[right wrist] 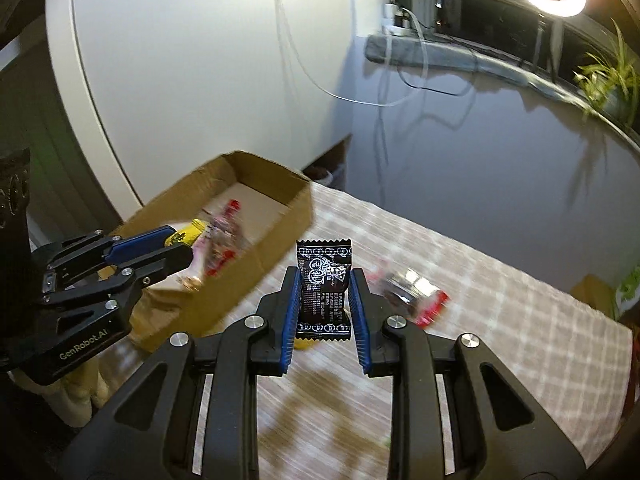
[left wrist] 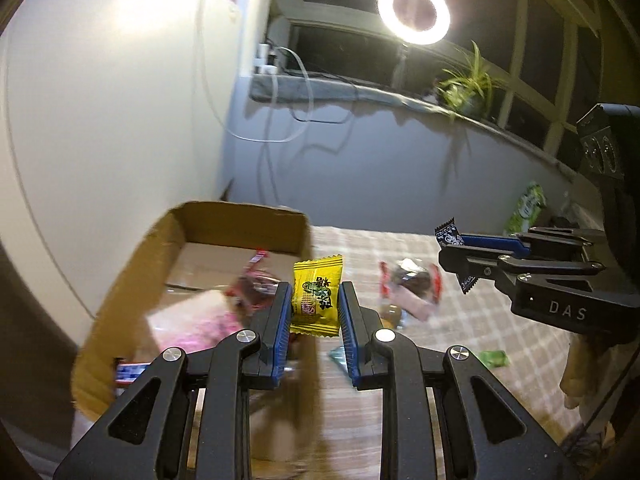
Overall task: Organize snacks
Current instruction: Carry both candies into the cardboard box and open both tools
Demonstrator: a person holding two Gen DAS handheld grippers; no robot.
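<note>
My left gripper (left wrist: 315, 292) is shut on a yellow snack packet (left wrist: 316, 298) and holds it above the near right wall of an open cardboard box (left wrist: 120, 280). The box holds several red and pink snacks (left wrist: 256, 286). My right gripper (right wrist: 325, 280) is shut on a black snack packet (right wrist: 324, 292), above the checked tablecloth (right wrist: 500, 300) to the right of the box (right wrist: 276, 232). The right gripper also shows in the left wrist view (left wrist: 454, 258), and the left gripper in the right wrist view (right wrist: 182, 246), over the box.
Loose snacks lie on the cloth: a red and dark wrapped one (left wrist: 412, 276) (right wrist: 412, 292), a green one (left wrist: 494, 358), a green bag (left wrist: 528, 204) at the far right. A white cabinet (left wrist: 100, 100) stands behind the box. A ring light (left wrist: 414, 12) and a plant (left wrist: 470, 84) are on the windowsill.
</note>
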